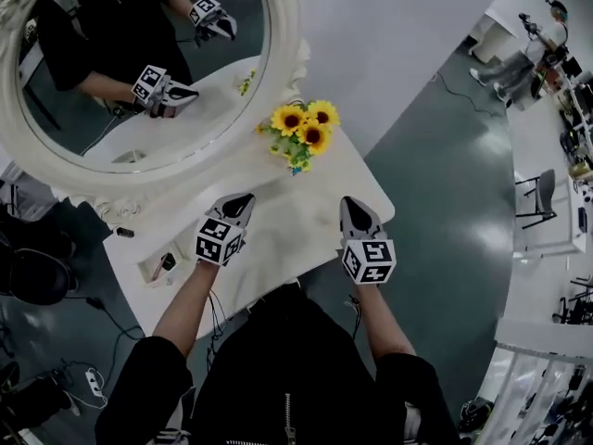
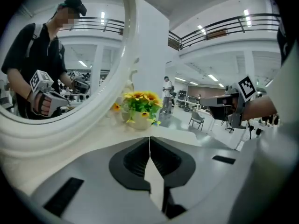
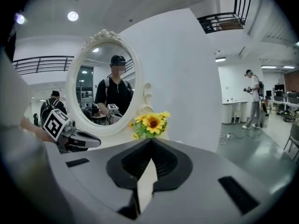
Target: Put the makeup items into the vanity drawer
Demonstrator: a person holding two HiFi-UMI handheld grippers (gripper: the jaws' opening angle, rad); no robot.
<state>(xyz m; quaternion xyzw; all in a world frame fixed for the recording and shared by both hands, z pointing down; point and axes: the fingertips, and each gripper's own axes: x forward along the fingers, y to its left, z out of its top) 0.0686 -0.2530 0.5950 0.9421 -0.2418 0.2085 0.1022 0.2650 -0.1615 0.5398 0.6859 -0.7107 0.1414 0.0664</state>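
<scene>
In the lower centre, the left gripper (image 1: pixel 242 200) and the right gripper (image 1: pixel 351 204) hang over the table (image 1: pixel 295 213), free top between them, the 2 pairs of jaws closed, empty. At the table's left edge the drawer (image 1: pixel 156 269) stands open, contents unclear.

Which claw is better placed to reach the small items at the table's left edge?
Left: the left claw is nearer those items; the right claw hovers across the table. Both are shut and empty.
</scene>
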